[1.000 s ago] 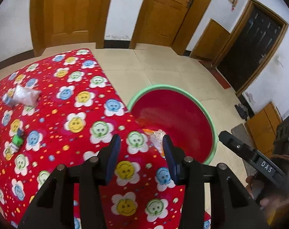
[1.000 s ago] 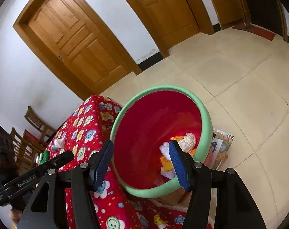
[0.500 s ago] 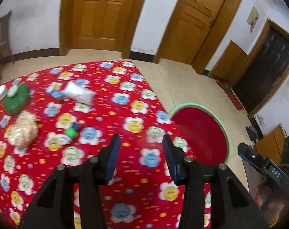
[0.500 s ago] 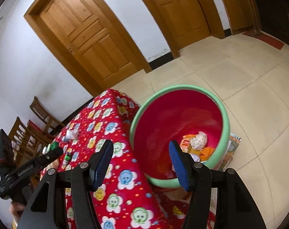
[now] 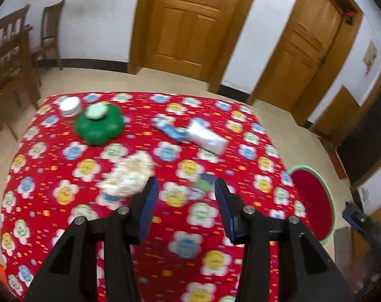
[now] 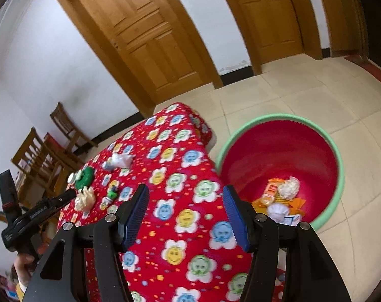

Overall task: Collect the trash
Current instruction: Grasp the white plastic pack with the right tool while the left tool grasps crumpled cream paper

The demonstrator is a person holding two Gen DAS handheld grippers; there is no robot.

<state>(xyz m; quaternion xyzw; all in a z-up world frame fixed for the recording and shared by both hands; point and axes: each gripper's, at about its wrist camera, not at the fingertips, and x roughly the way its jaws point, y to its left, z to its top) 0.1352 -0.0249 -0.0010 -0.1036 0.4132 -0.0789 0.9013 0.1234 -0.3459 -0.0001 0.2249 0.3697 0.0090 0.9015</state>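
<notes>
Both my tongs, left (image 5: 184, 201) and right (image 6: 185, 209), gape empty; crumpled wrapper (image 5: 128, 176) just ahead-left, presumably next for the bin (image 6: 281, 171).

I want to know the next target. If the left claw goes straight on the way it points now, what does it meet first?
Probably the small green-capped scrap, lying between the open left claw fingers' line on the red tablecloth. Blur makes depth uncertain; the crumpled pale wrapper sits just left of that line.

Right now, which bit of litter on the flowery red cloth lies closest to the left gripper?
The small green-and-blue scrap, straight ahead between the left gripper's open fingers; the crumpled cream wrapper sits leftward.
</notes>
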